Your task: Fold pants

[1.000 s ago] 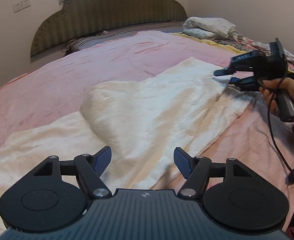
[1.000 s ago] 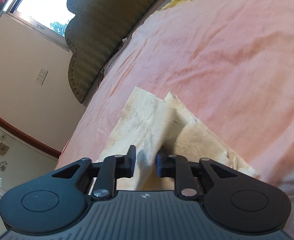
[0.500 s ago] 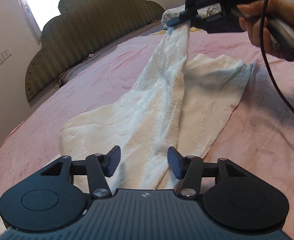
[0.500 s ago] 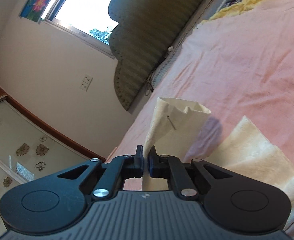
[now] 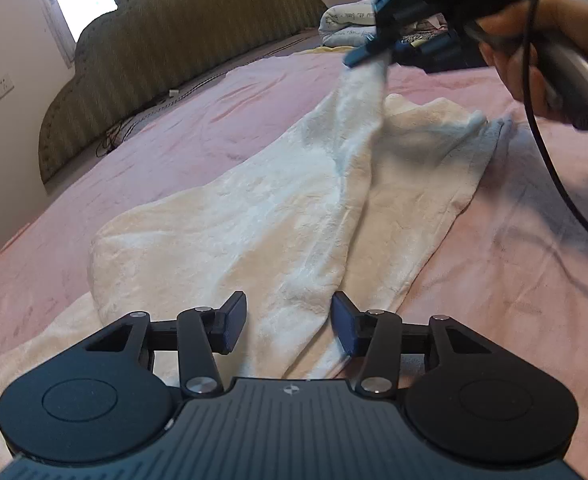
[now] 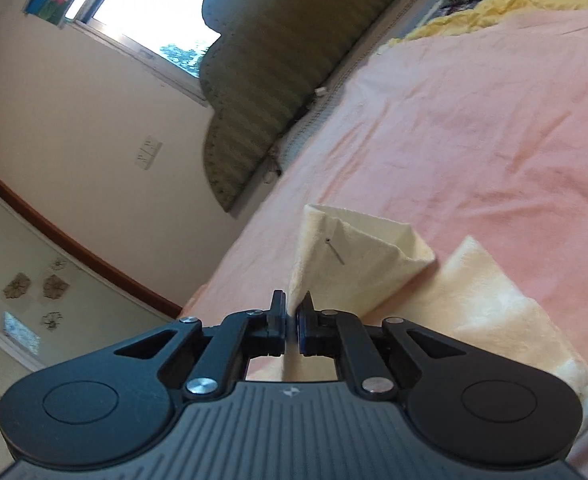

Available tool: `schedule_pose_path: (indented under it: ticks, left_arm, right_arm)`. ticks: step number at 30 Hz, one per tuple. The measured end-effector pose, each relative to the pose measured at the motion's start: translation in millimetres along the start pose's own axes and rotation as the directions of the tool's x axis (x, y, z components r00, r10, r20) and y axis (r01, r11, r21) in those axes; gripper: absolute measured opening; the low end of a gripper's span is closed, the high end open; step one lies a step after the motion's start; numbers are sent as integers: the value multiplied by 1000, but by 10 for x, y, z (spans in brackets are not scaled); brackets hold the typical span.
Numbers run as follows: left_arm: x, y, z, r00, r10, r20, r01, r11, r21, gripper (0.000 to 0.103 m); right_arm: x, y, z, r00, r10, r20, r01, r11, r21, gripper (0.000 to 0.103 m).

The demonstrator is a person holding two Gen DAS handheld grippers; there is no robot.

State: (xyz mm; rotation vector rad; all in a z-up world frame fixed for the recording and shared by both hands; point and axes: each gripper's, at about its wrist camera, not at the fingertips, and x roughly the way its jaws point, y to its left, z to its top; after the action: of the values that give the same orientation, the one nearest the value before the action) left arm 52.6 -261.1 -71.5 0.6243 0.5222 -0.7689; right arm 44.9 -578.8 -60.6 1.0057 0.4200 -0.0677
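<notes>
On pink bedsheet (image 5: 174, 152) — plush, crinkled cream pants (image 5: 254, 224)

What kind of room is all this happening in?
Most likely a home bedroom. A wide bed covered in a pink sheet fills the view, with a scalloped olive-green padded headboard against the wall and folded patterned bedding piled beside it. Cream fleecy pants lie spread on the bed.

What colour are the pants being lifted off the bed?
Cream, a pale off-white, with a soft plush look. The pants show best in the left wrist view.
</notes>
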Motion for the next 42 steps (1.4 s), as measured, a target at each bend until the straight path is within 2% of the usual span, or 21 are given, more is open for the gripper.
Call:
schedule_pose_path:
  ticks: [2,4,6,7,8,9,10,12,15,18,20,21,23,26,31,33,36,38,40,41,42]
  left_arm:
    - [-10,-9,-13,1000,9,9,-9,1000,10,53]
    - [-23,-51,-27,999,28,26,-29,999,37,48]
    - [-17,-82,-23,999,22,34,-24,998,51,31]
    - [-13,-77,-21,1000,-1,31,-1,999,43,23]
    - [-10,-64,-19,999,-11,30,11,1000,28,22]
    - [-14,-53,-17,999,-9,34,8,1000,19,19]
    - [-20,-47,-16,999,-1,40,1,1000,19,11]
    - [-57,-20,-5,997,24,70,-25,1000,9,9]
    - [-231,98,61,991,38,129,-31,998,-50,6]
    - [-485,244,143,984,-44,172,60,994,-92,6]
    - [-548,279,138,981,-104,165,121,988,-96,6]
    - [-524,275,119,980,-136,147,151,984,-98,6]
    - [-389,241,55,978,-186,92,196,974,-115,6]
    - [-188,187,0,974,-225,18,225,964,-142,6]
    - [-189,167,15,972,-233,10,233,967,-106,11]
    - [-178,223,12,964,-265,1,263,956,-131,25]
    - [-221,307,-17,949,-315,10,312,935,-167,25]
    - [-264,359,-14,946,-325,12,322,931,-172,26]
    - [-344,448,-31,943,-331,33,331,925,-188,28]
    - [-393,508,-35,946,-323,43,324,923,-207,34]
    - [-433,570,-39,951,-306,51,309,924,-224,42]
  right_arm:
    - [39,-188,-65,995,-95,-27,96,994,48,22]
    - [96,-422,-127,995,-85,-47,92,982,162,37]
    - [160,-596,-169,1000,4,-16,-1,974,227,37]
    - [195,-631,-168,1000,2,-12,1,973,232,32]
    - [229,-638,-160,1000,-2,-11,4,974,225,26]
    - [269,-620,-144,1000,-6,-13,8,978,209,12]
    - [292,-578,-124,1000,-10,-9,11,981,193,8]
    - [325,-446,-53,1000,19,4,-20,987,162,6]
    - [261,-138,79,991,127,53,-132,986,103,5]
    - [-61,223,154,964,236,121,-236,972,-16,5]
    - [-298,256,117,961,236,146,-230,972,-54,5]
    - [-384,189,68,968,206,147,-200,978,-50,5]
    - [-494,-53,-66,991,65,121,-61,997,-37,5]
    - [-496,-534,-287,995,-89,36,87,994,74,6]
    - [-540,-695,-428,989,-141,35,136,983,120,6]
    - [-522,-695,-424,986,-167,7,165,979,117,7]
    - [-612,-659,-431,980,-199,14,195,970,144,9]
    - [-749,-611,-450,965,-252,72,240,960,145,11]
    - [-897,-458,-474,921,-335,198,319,942,107,15]
    - [-924,-309,-502,894,-368,254,370,928,41,17]
    - [-902,-130,-534,880,-377,288,409,911,-59,17]
